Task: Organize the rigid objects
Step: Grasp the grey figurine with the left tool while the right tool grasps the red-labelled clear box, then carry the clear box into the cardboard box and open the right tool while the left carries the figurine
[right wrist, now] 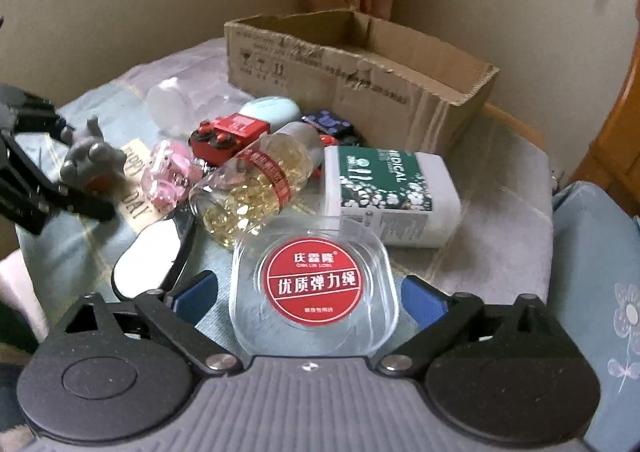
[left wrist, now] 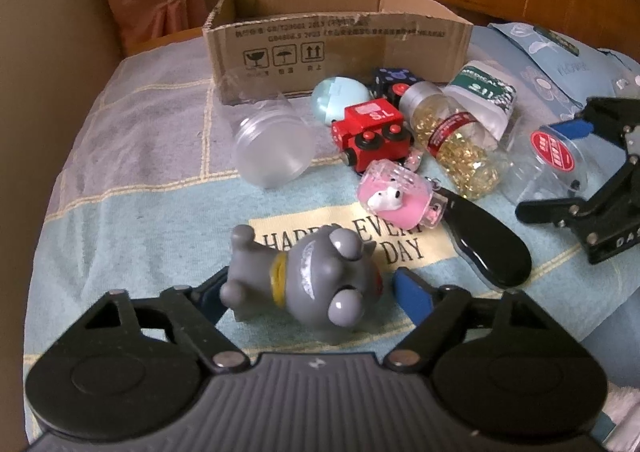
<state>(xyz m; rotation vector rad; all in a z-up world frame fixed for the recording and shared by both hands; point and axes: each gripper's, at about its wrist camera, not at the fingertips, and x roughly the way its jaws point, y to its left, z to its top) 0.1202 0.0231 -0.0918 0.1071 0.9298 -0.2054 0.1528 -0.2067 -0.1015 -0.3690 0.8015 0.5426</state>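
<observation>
On a blanket-covered bed (left wrist: 132, 188), the left tool (left wrist: 316, 286) straddles a grey cartoon figurine (left wrist: 304, 284) lying on its side, pads spread and seemingly not yet pressing it. The right tool (right wrist: 316, 292) brackets a clear square container with a red label (right wrist: 314, 284), jaws apart. Behind the scattered toys and bottles sits an open cardboard box (left wrist: 340, 48).
</observation>
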